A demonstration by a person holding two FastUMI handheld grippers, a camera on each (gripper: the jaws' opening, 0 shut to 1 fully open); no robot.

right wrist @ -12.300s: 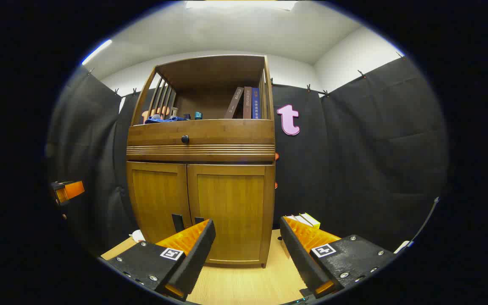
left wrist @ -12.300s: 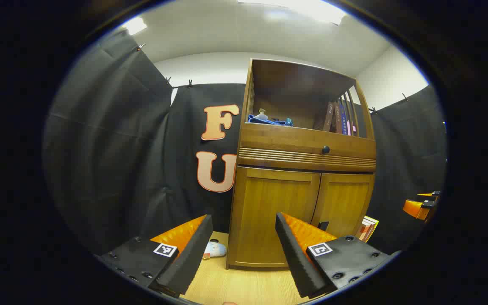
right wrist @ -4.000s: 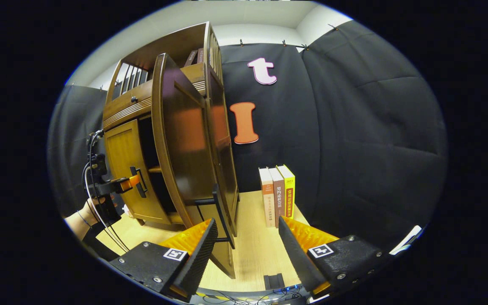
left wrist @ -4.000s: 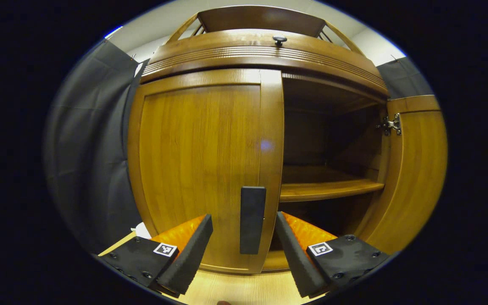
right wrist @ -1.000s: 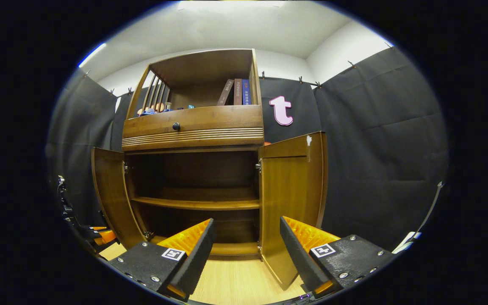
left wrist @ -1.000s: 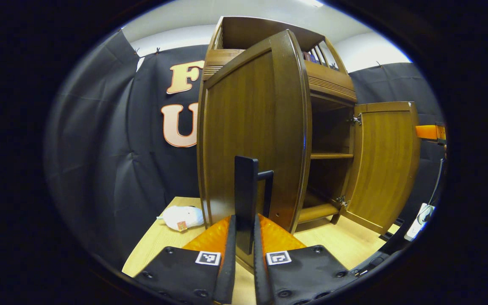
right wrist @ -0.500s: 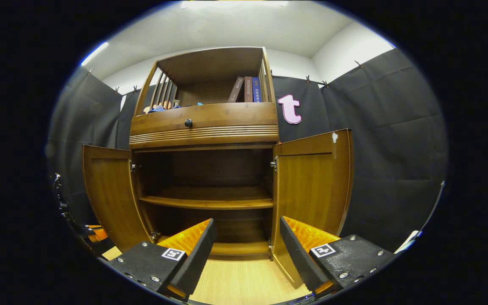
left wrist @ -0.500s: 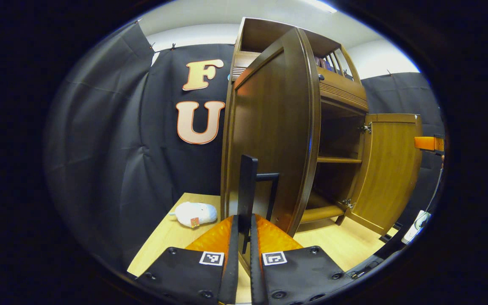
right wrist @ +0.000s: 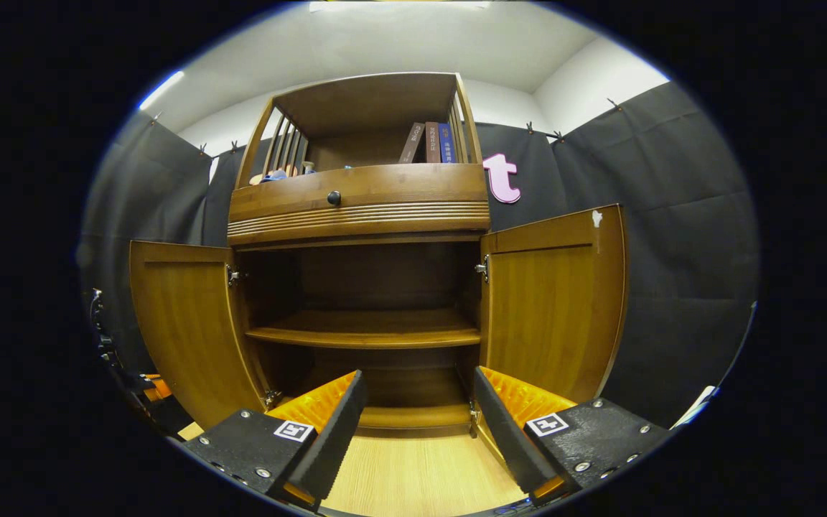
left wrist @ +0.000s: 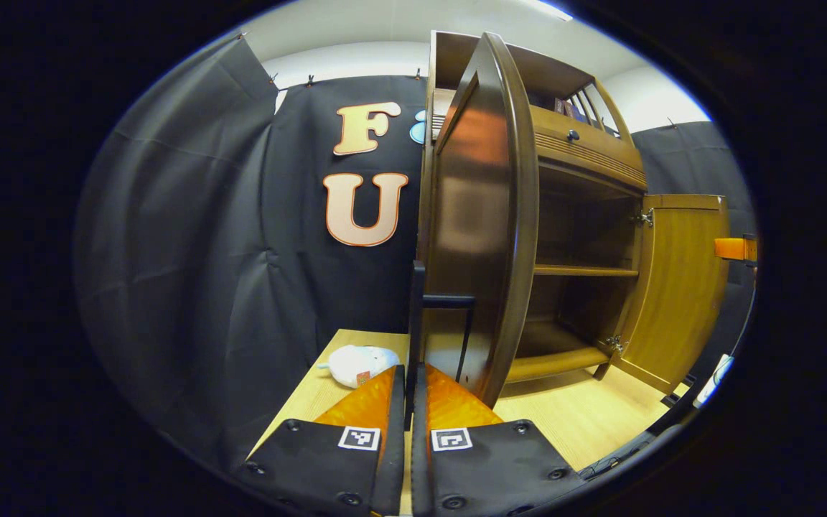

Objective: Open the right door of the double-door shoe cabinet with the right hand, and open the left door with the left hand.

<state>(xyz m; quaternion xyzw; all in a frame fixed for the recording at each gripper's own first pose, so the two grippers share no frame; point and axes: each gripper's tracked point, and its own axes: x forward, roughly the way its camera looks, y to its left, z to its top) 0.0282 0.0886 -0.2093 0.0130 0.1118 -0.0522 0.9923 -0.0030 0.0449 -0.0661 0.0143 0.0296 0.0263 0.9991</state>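
In the left gripper view, the left gripper (left wrist: 408, 402) sits at the bottom centre with its two fingers drawn nearly together, pinching the thin dark handle (left wrist: 418, 316) that stands upright on the left door (left wrist: 482, 215) of the shoe cabinet (left wrist: 586, 154). That door is swung far out, so its edge faces the camera and its outer face catches a dull reflection. Past it the inside of the cabinet lies open, with a wooden shelf (left wrist: 578, 271) across the middle. On the far side the right door (left wrist: 679, 280) also stands open. A white soft toy (left wrist: 356, 363) lies on the pale floor (left wrist: 586, 416) beside the cabinet.

In the right gripper view, the right gripper (right wrist: 413, 424) is spread wide and holds nothing, hanging back from the cabinet and facing it squarely. Both doors stand out to the sides, the left door (right wrist: 184, 323) and the right door (right wrist: 553, 301), with the bare shelf (right wrist: 363, 334) between them. Above are a drawer knob (right wrist: 334, 197) and a few books (right wrist: 431, 152) on the top shelf.

Judging by this, both doors appear fully open and the task is at its last step. The next move likely calls for the left gripper to let go of the handle and draw straight back, without nudging the door inward.
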